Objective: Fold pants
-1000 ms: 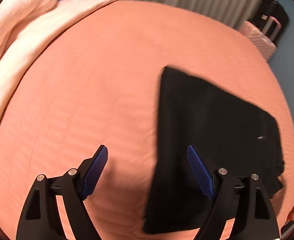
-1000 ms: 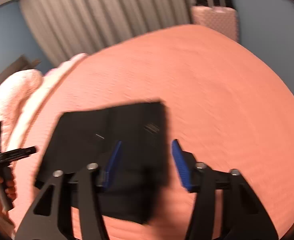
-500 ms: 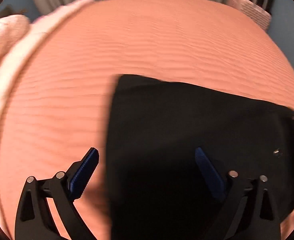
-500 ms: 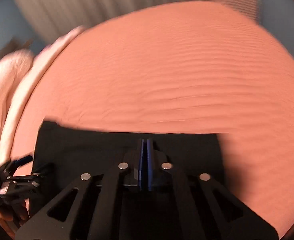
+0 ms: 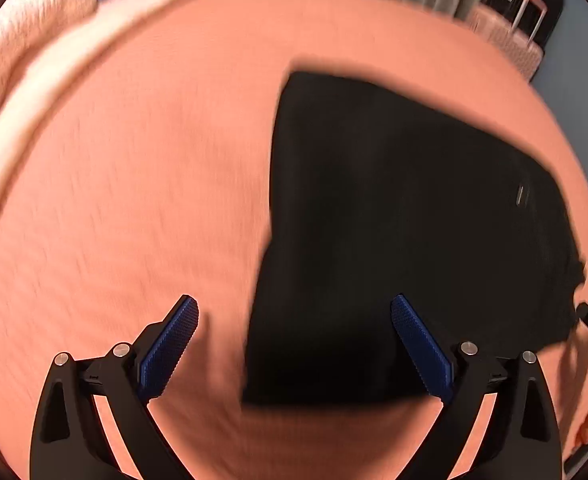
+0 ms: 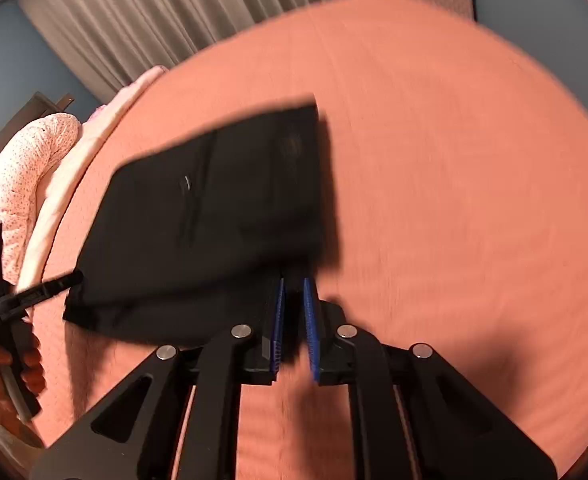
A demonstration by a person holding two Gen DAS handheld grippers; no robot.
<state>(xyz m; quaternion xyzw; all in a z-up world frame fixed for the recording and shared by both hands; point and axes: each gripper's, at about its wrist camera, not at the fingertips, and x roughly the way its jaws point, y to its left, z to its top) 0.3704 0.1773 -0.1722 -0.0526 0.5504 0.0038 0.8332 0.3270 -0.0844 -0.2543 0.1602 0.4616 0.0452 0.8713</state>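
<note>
a salmon-orange ribbed bedspread [image 5: 154, 184] covers the bed and fills almost everything i see, blurred by motion in both views. nearest to me in the left wrist view, my left gripper [image 5: 294, 344] hangs above the cover with its blue ridged pads [image 5: 170, 346] spread wide, nothing between them; the near left corner of the folded black pants [image 5: 394, 232] shows in the gap, lower down, not touched by either pad. in the right wrist view my right gripper [image 6: 293, 320] has its blue pads [image 6: 310, 320] drawn nearly together with only a narrow slit left, and dark cloth from the near right corner of the pants [image 6: 214, 216] sits in that slit; whether the pads truly pinch it i cannot tell through the blur. the pants lie as a compact dark rectangle flat on the bedspread [image 6: 454, 168], a small pale fastener showing on top, and the corner by my right pads seems lifted, throwing a shadow on the cover. at the left edge of the right wrist view my left hand [image 6: 10, 364] grips its black handle just beside the pants. farther off, a pale pink speckled pillow [image 6: 26, 172] rests along the left side of the bed, then grey pleated curtains [image 6: 166, 20] against a blue wall, and a pink hard-shell suitcase [image 5: 510, 40] stands beyond the far right corner of the bed.
</note>
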